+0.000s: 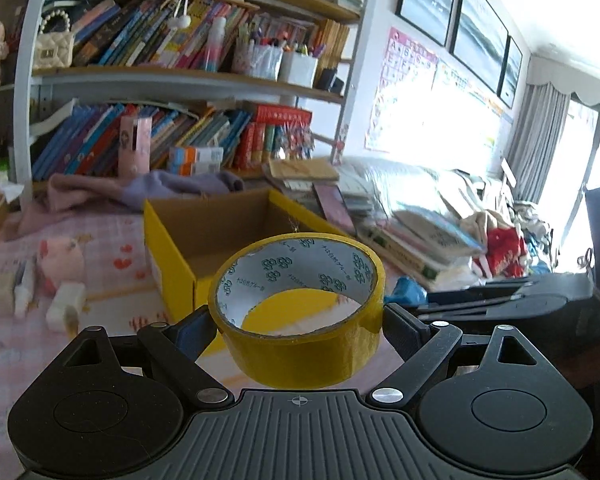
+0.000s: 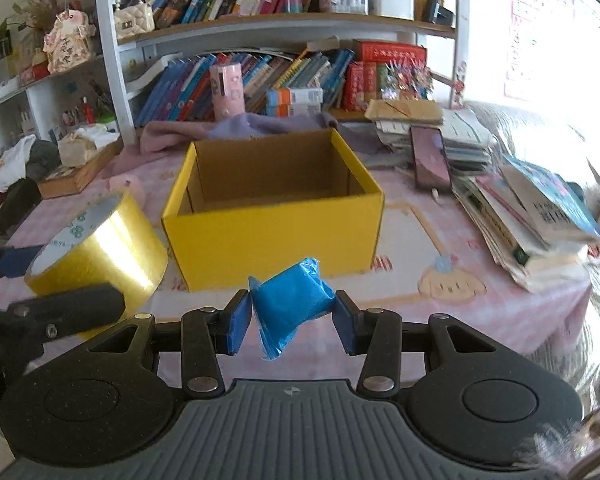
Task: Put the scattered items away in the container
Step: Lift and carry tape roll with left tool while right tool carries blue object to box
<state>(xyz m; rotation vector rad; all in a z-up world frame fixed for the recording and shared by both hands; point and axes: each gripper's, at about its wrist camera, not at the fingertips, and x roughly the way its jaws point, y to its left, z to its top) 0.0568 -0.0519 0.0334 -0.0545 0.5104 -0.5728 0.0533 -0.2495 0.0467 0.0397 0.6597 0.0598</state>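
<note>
My left gripper [image 1: 298,322] is shut on a wide roll of yellow tape [image 1: 300,344], held off the table with its hole facing up, just in front of the open yellow cardboard box [image 1: 168,256]. From the right wrist view the same tape roll [image 2: 100,248] hangs left of the box [image 2: 272,240], with the left gripper [image 2: 56,280] around it. My right gripper [image 2: 292,320] is shut on a small blue plastic packet [image 2: 290,300], raised before the box's near wall. The box looks empty inside.
A pink plush toy [image 1: 62,258] and a white item [image 1: 64,306] lie left of the box on the pink tablecloth [image 2: 452,308]. Stacked books [image 2: 532,216] and a phone [image 2: 432,158] sit at the right. A purple cloth [image 2: 240,128] and a bookshelf [image 2: 260,24] stand behind.
</note>
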